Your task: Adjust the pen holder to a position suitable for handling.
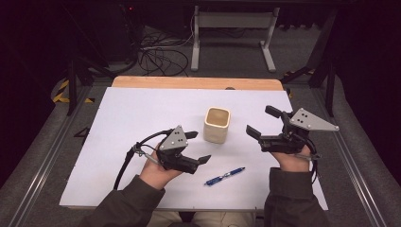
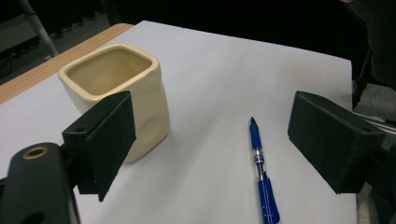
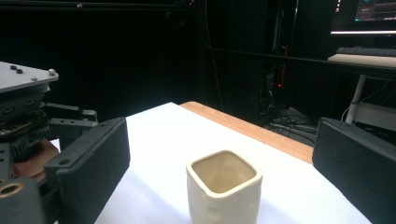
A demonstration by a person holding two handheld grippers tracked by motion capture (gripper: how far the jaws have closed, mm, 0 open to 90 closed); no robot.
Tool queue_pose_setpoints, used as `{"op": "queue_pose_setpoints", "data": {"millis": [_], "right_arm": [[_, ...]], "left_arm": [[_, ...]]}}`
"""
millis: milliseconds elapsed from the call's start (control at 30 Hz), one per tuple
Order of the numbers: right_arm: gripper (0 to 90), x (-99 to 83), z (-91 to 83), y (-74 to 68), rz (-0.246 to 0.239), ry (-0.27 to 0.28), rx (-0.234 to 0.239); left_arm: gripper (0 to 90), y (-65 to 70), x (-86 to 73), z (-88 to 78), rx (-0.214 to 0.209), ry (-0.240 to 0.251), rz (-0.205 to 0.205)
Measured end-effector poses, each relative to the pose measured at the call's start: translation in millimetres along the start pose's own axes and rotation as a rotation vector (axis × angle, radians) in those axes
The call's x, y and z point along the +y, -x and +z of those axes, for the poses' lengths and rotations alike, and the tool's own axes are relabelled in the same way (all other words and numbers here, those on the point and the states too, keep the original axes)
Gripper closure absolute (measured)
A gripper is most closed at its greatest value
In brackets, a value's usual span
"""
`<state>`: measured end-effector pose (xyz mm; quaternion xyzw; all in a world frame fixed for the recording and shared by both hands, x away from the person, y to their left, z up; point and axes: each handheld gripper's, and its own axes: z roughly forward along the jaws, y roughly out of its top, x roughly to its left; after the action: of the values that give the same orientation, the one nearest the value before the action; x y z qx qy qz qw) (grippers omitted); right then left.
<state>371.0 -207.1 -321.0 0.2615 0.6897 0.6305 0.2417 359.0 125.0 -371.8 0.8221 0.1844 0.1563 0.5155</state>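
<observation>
No readable brand or writing anywhere: pen [image 2: 261, 172] barrel has a pale band, print too small to make out; cup [image 1: 217, 124] is plain cream, no label.

Left gripper [image 1: 197, 147] released, jaws spread wide, holding nothing. In the left gripper view the cup [image 2: 119, 88] sits just ahead of its left jaw, which covers part of the cup's near wall; pen lies ahead between the jaws, nearer the right one, tip pointing away, rear end cut off at the bottom edge.

Right gripper [image 1: 261, 121] also released, jaws well apart, empty. In the right gripper view the cup [image 3: 224, 191] stands upright ahead between the jaws, apart from both, base cut off at the frame bottom; dimples on its side show here. Left gripper [image 3: 28, 116] shows beyond the left jaw, partly hidden.

High view gives the whole layout: cup between the two grippers, pen [image 1: 225, 176] on the white sheet [image 1: 142, 109] near the left gripper, touching neither. Cup inside looks empty; its bottom is shadowed.
</observation>
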Motion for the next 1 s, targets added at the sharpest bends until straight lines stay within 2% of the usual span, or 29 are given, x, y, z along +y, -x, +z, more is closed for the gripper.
{"op": "queue_pose_setpoints", "data": {"millis": [300,433,633,667,1000], "right_arm": [[4.7,0.0,-2.4,0.9,0.006,0.0,-0.004],[4.7,-0.9,-0.6,0.0,0.011,-0.007,-0.011],[4.4,0.7,2.1,-4.4,0.001,-0.01,0.005],[4.2,0.9,2.3,-4.8,0.001,-0.01,0.004],[4.1,0.5,1.3,-3.0,0.003,-0.009,0.001]], "left_arm": [[16.5,-0.4,0.1,14.0,-0.031,-0.004,-0.021],[16.6,5.4,1.7,22.5,-0.05,-0.011,-0.015],[16.7,17.3,7.1,35.2,-0.075,-0.032,0.006],[16.7,21.0,9.8,40.7,-0.079,-0.05,0.02],[17.5,31.3,13.5,66.4,-0.1,-0.135,0.029]]}}
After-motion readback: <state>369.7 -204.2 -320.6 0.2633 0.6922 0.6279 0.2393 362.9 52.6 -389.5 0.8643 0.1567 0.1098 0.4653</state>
